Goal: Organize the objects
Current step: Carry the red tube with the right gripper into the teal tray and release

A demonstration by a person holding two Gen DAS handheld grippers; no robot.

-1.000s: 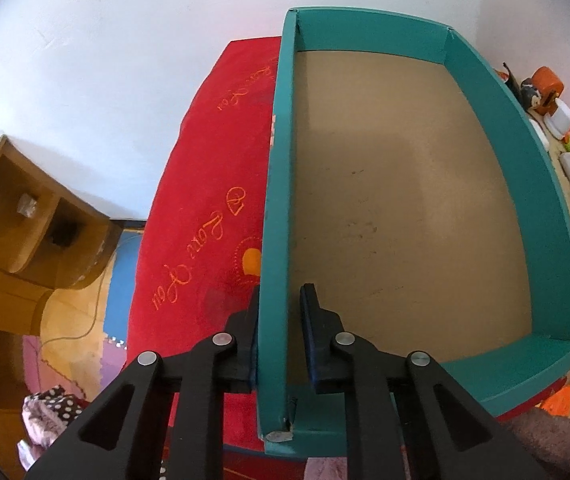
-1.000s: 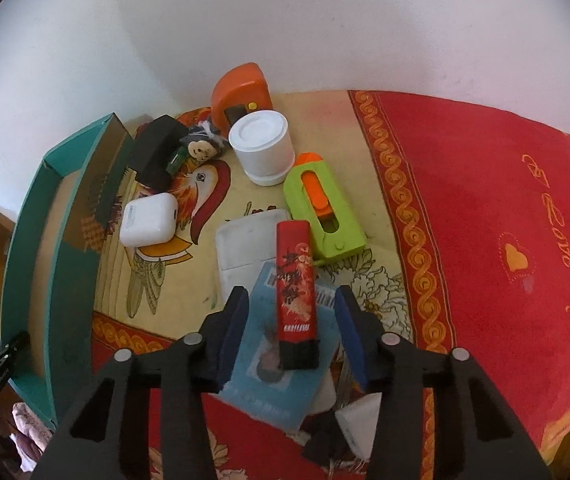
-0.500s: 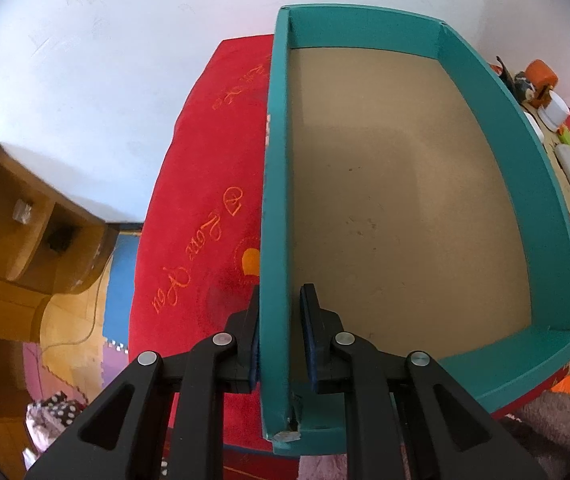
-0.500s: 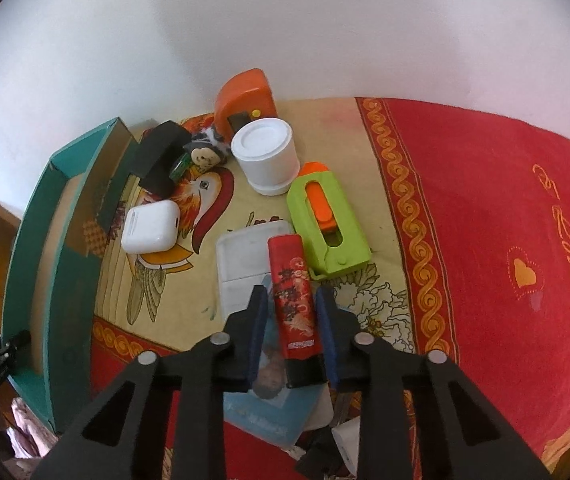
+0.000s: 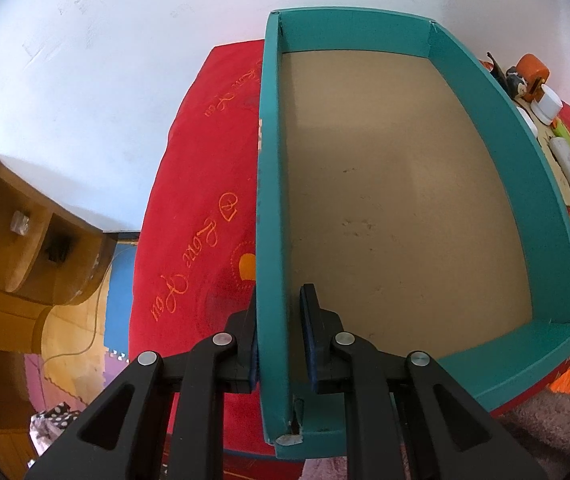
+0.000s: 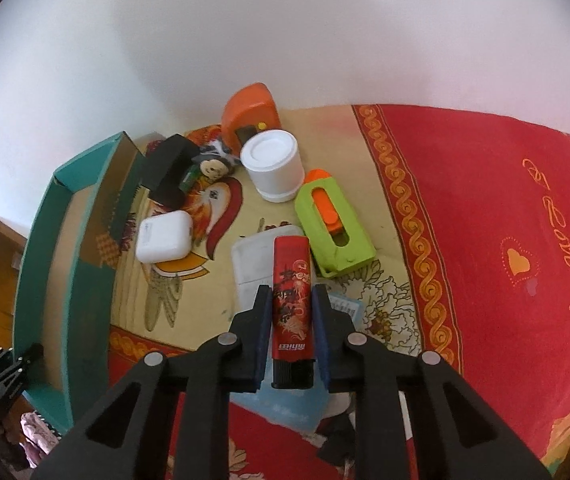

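My left gripper [image 5: 279, 292] is shut on the near left wall of a teal cardboard box [image 5: 271, 160]; nothing lies on the box's brown bottom. In the right wrist view, my right gripper [image 6: 291, 292] is shut on a red patterned stick with a black end [image 6: 291, 276], its pads pressing on both long sides. The stick points away from me over a white flat pouch [image 6: 251, 264] and a blue booklet [image 6: 289, 400]. The teal box [image 6: 33, 260] stands at the left of that view.
On the patterned bedspread lie a white case [image 6: 163, 237], a green and orange device [image 6: 333, 232], a white round jar [image 6: 273, 170], an orange gadget [image 6: 249, 114], a black box [image 6: 169, 170] and a small cartoon figure [image 6: 213, 166]. Red blanket [image 6: 505, 240] spreads to the right. A wooden shelf [image 5: 17, 248] stands beside the bed.
My right jaws have closed from wide apart onto the red stick. The left gripper has kept its hold on the box wall, and the box has barely shifted.
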